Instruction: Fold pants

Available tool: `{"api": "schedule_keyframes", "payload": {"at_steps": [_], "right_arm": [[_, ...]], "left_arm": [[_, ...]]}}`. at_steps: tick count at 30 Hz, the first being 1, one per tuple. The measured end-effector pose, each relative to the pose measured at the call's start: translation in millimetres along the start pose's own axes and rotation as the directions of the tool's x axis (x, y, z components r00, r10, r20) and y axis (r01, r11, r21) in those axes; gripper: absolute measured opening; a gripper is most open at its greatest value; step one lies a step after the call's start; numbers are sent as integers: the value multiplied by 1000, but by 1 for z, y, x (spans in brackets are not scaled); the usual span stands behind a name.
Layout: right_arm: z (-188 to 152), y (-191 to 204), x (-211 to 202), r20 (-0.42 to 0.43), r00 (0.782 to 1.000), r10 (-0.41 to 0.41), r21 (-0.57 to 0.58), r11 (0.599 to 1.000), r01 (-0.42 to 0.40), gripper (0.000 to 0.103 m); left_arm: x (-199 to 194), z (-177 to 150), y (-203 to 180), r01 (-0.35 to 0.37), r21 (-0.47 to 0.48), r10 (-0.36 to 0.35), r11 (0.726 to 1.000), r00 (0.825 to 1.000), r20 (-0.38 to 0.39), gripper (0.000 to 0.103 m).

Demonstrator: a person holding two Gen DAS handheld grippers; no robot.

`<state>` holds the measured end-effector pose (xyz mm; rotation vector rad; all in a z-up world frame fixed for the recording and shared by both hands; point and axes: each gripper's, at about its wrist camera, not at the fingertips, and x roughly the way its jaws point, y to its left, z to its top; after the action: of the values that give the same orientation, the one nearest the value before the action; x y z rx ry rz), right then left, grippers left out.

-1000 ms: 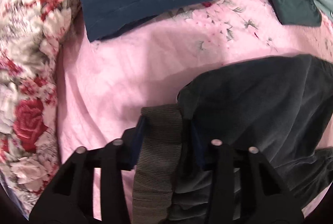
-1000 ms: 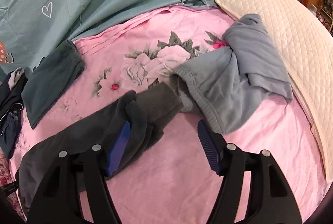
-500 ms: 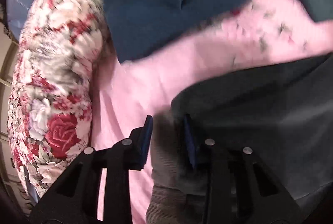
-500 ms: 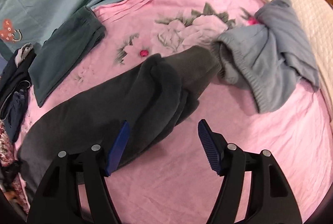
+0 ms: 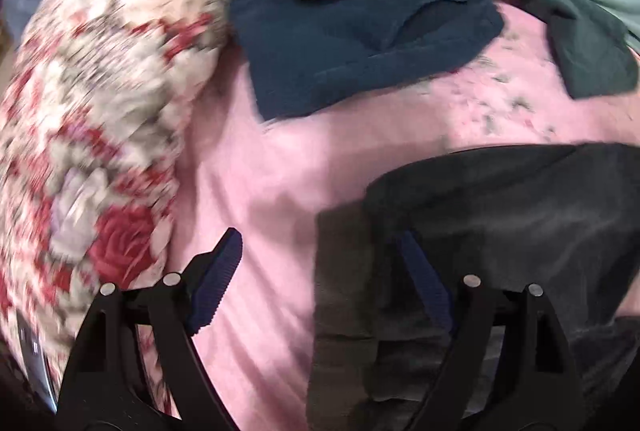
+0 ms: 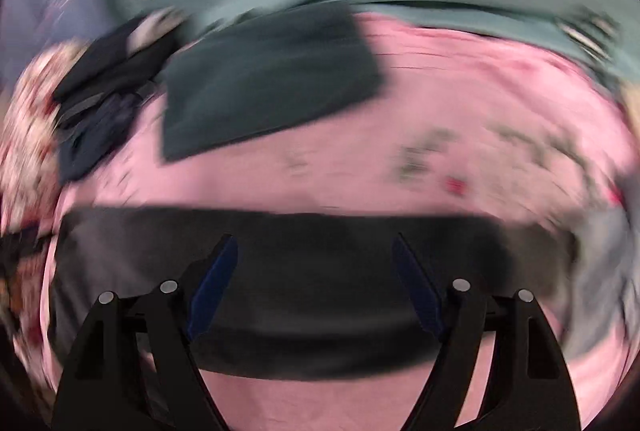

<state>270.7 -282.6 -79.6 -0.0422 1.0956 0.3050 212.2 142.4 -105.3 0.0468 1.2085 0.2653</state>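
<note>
Left gripper point(image 5: 316, 275) is opening up, jaws spread wide. The ribbed waistband point(image 5: 344, 295) of the dark grey pants point(image 5: 520, 231) sits loose between them, right by the right-hand pad, with nothing pinching it. Right gripper point(image 6: 314, 281) is opening too, hovering wide over the same pants point(image 6: 312, 271), which lie in a long strip across the near side of the pink sheet point(image 6: 360, 167). Farther back lie a folded dark green garment point(image 6: 264, 91) and a navy pile point(image 5: 360, 43), with a rose-print quilt point(image 5: 100, 111) bunched on the left.

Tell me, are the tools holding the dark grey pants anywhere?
No. Both tools' jaws are opening: the left tool has the dark grey pants' ribbed cuff loose between them, the right tool grips nothing.
</note>
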Motion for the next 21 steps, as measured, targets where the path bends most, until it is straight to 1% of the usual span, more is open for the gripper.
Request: {"api": "schedule_keyframes", "payload": {"at_steps": [1, 2, 4, 6, 7, 8, 9, 10, 11, 13, 14, 15, 16, 17, 18, 19, 20, 21], "right_arm": [[4, 14, 8, -11, 1000, 11, -71, 997, -12, 80], [8, 33, 19, -26, 1000, 17, -177, 984, -22, 80], [14, 57, 38, -80, 997, 20, -306, 951, -44, 79], [17, 70, 50, -111, 994, 16, -376, 925, -57, 79], [21, 76, 56, -120, 993, 8, -413, 909, -57, 79], [25, 78, 61, -125, 992, 2, -430, 901, -56, 79], [27, 79, 64, -132, 991, 2, -444, 894, -61, 79], [30, 80, 67, -140, 990, 16, -454, 887, -78, 79], [31, 82, 71, -166, 985, 48, -472, 873, -122, 79], [30, 85, 79, -201, 979, 41, -503, 853, -139, 79], [27, 87, 86, -227, 973, 27, -523, 840, -145, 79], [24, 88, 88, -241, 970, 26, -527, 836, -153, 79], [22, 88, 91, -258, 966, 33, -521, 837, -168, 80], [21, 89, 92, -250, 968, 33, -523, 836, -164, 79], [21, 89, 92, -247, 968, 32, -529, 833, -162, 79], [21, 89, 92, -243, 970, 28, -530, 833, -157, 72], [23, 88, 91, -242, 970, 28, -523, 838, -155, 59], [25, 88, 89, -254, 966, 43, -509, 844, -171, 48]], "left_arm": [[1, 0, 0, 10, 24, -10, 1000, 1000, 5, 84], [2, 3, -1, 12, 55, -13, 998, 1000, 16, 84], [5, 12, -7, 23, 133, -28, 991, 999, 37, 84], [12, 20, -12, 54, 197, -61, 979, 998, 27, 81], [21, 24, -16, 70, 235, -74, 970, 997, 9, 77], [29, 28, -16, 82, 258, -81, 963, 997, -15, 70], [35, 31, -16, 92, 269, -86, 959, 996, -32, 66], [42, 34, -17, 124, 286, -110, 950, 992, -65, 61], [48, 36, -17, 155, 297, -134, 942, 987, -90, 60], [54, 37, -21, 171, 333, -142, 927, 984, -110, 60], [58, 39, -21, 178, 355, -148, 918, 983, -110, 59], [60, 40, -23, 188, 380, -156, 905, 981, -115, 58], [60, 38, -26, 199, 393, -162, 898, 979, -124, 53], [62, 37, -29, 220, 404, -177, 888, 974, -141, 38], [63, 37, -31, 245, 408, -198, 879, 968, -155, 34], [63, 36, -34, 240, 409, -193, 880, 969, -153, 34], [64, 37, -34, 237, 403, -189, 884, 970, -154, 32], [64, 38, -33, 239, 389, -191, 890, 969, -158, 29]]}}
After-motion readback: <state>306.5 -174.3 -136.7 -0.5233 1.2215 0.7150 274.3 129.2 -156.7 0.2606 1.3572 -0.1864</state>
